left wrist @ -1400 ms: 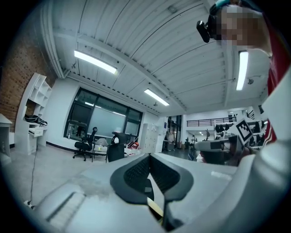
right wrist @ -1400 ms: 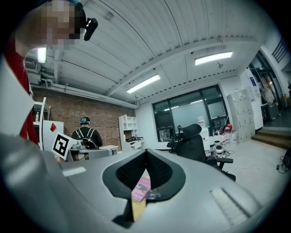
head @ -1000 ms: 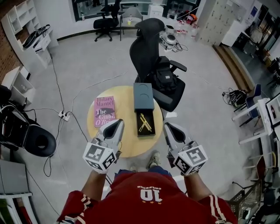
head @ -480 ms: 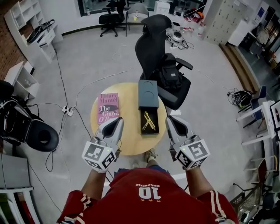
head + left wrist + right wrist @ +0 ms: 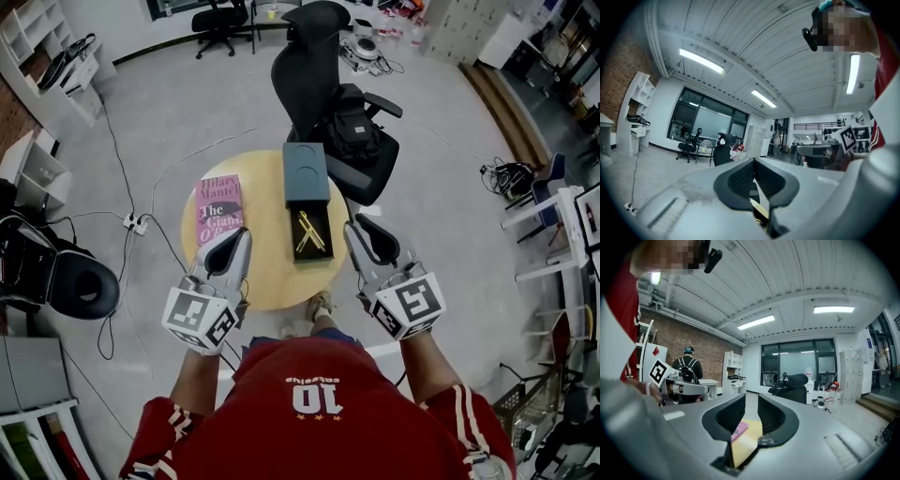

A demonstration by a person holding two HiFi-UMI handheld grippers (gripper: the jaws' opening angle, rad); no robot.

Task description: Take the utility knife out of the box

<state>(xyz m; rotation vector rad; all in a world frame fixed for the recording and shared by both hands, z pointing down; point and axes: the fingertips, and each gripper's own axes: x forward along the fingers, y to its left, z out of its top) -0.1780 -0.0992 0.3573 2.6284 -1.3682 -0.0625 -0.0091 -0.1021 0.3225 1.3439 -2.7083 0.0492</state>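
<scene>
The left gripper (image 5: 753, 168) is keeping its jaws pressed together with nothing between them; only a sliver of the yellow table (image 5: 267, 277) is showing past their tips. The right gripper (image 5: 751, 411) has just been opening its jaws, and they are now standing a little apart with nothing between them. Through that gap the tabletop and a corner of the pink book (image 5: 218, 208) are showing. Both grippers are pointing about level.

In the head view the left gripper is hovering over the near left part of the round table, its tip just beside the near end of the book. The right gripper is hovering at the table's near right edge, close to the drawer (image 5: 297, 253) but not touching it.

The knife (image 5: 310, 234) is lying slantwise inside the black drawer, gold against the dark lining, and neither gripper is touching it. The drawer is sticking out toward the person from the teal box (image 5: 307, 173), which is sitting at the middle of the table's far side. The book is lying flat to the left of the box, apart from it.

Beyond the table a black chair (image 5: 314, 70) is standing with a black bag (image 5: 354, 139) resting on its seat. Cables are trailing across the grey floor at the left.
</scene>
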